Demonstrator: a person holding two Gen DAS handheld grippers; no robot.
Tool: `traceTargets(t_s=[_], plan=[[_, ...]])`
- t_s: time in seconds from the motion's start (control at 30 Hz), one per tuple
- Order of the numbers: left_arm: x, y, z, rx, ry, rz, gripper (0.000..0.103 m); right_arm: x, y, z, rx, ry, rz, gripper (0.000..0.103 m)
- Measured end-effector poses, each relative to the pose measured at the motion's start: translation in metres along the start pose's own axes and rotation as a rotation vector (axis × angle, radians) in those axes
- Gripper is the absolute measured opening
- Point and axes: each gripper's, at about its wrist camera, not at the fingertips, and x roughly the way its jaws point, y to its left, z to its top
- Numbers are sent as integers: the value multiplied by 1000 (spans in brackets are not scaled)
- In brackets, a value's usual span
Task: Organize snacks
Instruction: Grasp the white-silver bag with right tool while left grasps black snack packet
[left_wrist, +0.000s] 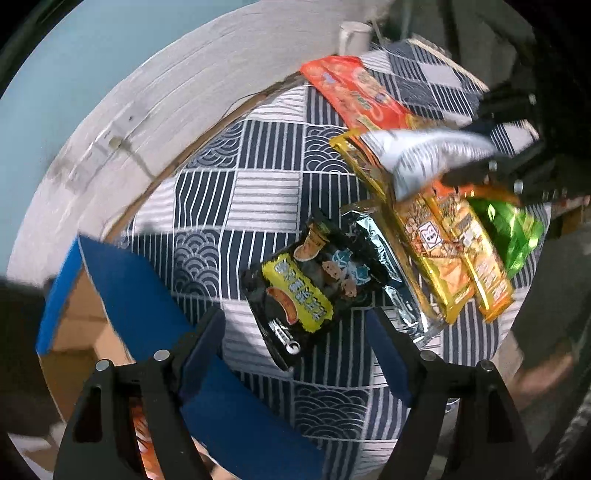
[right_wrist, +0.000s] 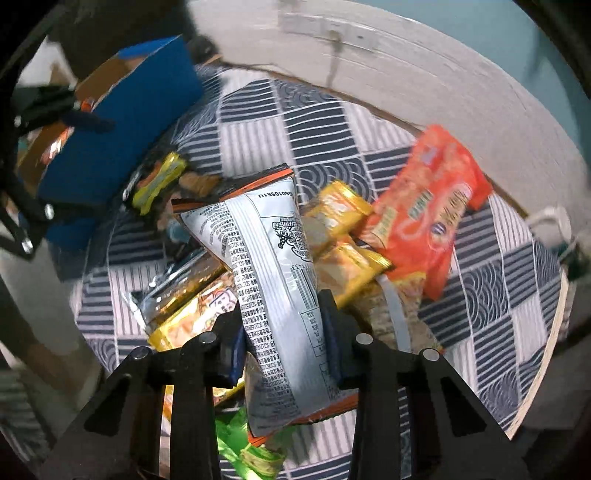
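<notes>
Your right tongs (right_wrist: 284, 332) are pinching a silver snack packet (right_wrist: 273, 280) across its printed back, lifted above the pile; the blue pads press both sides of it, and its orange-edged ends stick out past them at 12 and 6 o'clock. The back carries dense small print, a barcode and a nutrition table, all too fine and upside down to read, apart from a code that looks like "1U" near the top seam. Your left tongs (left_wrist: 295, 354) are spread wide with nothing between them, hovering over the black snack bag (left_wrist: 314, 284) with its yellow label band; the characters on that band are blurred. In the left wrist view the silver packet (left_wrist: 424, 155) hangs at 2 o'clock in the right tongs (left_wrist: 491, 162). Beneath it on the desk's patterned navy-and-white cloth (left_wrist: 236, 177) lie two gold packets (left_wrist: 443, 266), a green bag (left_wrist: 517, 232) at 3 o'clock and an orange-red packet (left_wrist: 362, 92) at 1 o'clock, its lettering too blurred to read. The blue cardboard box (left_wrist: 147, 295) stands open at 8 o'clock with an orange packet partly visible inside
</notes>
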Motion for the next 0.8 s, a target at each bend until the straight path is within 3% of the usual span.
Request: traceTargets(t_s=[0.27,0.6,0.8], plan=[[16,-9,15,150,18,-20,81,-18,-8,-6,83,-65,48,33],[60,-26,27,308,123,-41,82,-22,-29,-12,215,-68,32,33],[73,-29,29,344,142,-45,88,-17,-39,-14,248,-67,30,33]])
